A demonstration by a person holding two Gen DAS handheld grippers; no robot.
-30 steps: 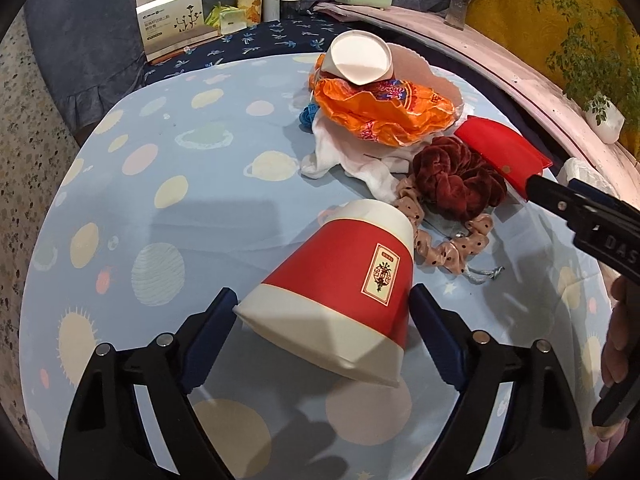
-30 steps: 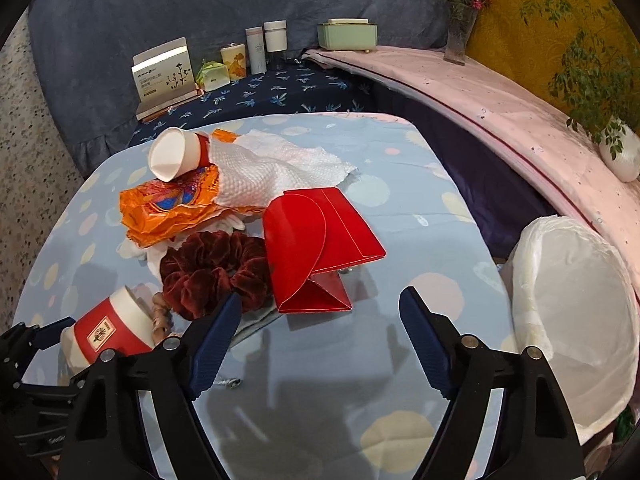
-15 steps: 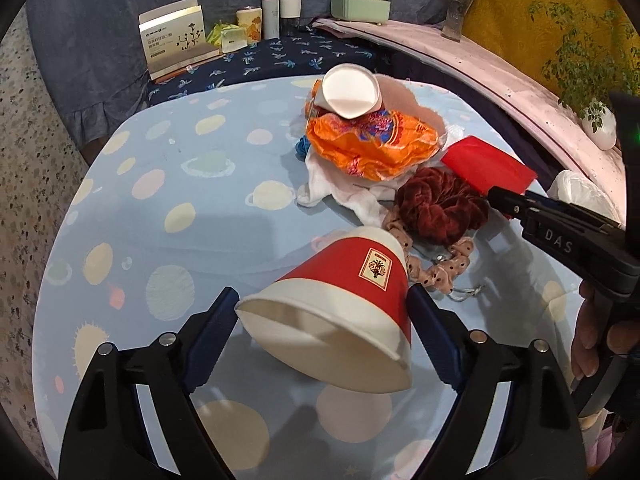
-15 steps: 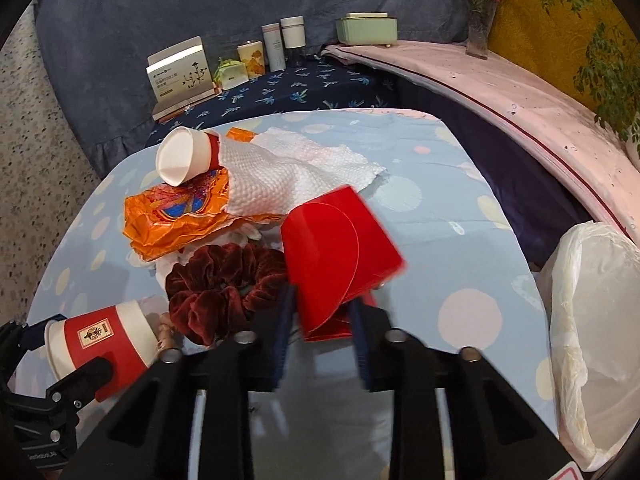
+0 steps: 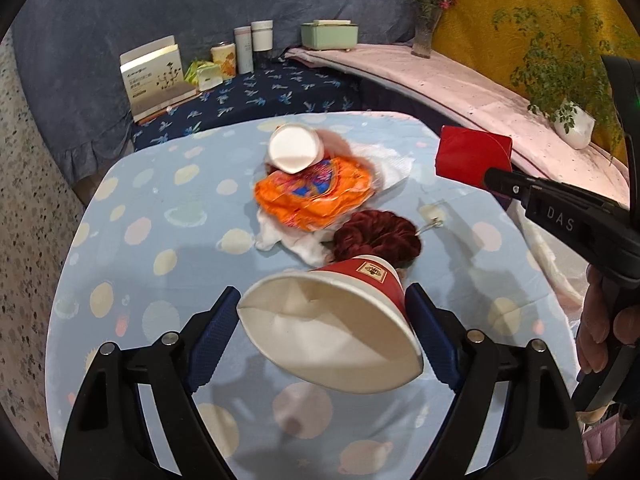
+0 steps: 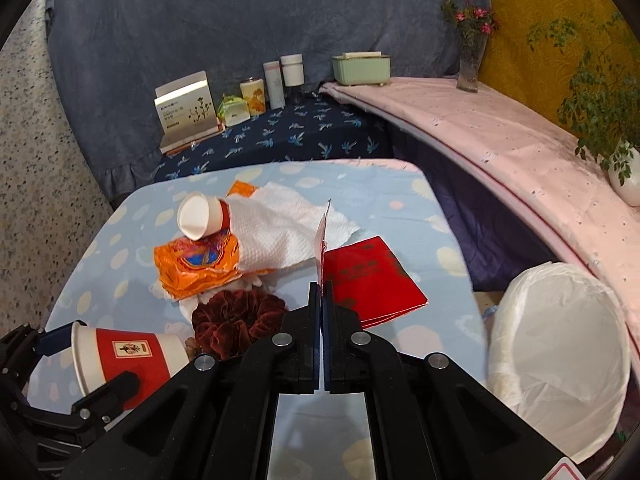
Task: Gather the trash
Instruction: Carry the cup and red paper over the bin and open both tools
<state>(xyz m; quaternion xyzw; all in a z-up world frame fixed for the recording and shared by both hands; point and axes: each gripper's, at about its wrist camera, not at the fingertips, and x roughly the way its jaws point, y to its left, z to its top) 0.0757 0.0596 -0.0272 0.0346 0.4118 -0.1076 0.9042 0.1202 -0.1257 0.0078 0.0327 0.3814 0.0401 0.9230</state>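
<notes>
On the bench: a blue dotted cloth (image 6: 404, 184) is seen, strewn with trash, with a white-lined bin (image 6: 560, 356) just off its right edge.
Left tool (image 5: 322, 320): clenched across the rim of a red paper cup (image 5: 340, 320), which is held clear of the bench, on its side, mouth toward the camera.
Right tool (image 6: 322, 296): its jaws have just been closing and are now pinched flat on the edge of a red folded card (image 6: 370, 276), which is lifted off the cloth.
Key relation: the bin is judged to lie to the right of both tools, nearer the right one; the card's long axis runs away from the tool toward the far right.
Bin contents: only the white liner is visible; nothing can be made out inside.
Cup contents: appears empty.
Left on the bench: a small white cup (image 6: 200, 216), a paper towel (image 6: 280, 232), an orange wrapper (image 6: 196, 268) and a dark red scrunchie (image 6: 236, 316), bunched together.
</notes>
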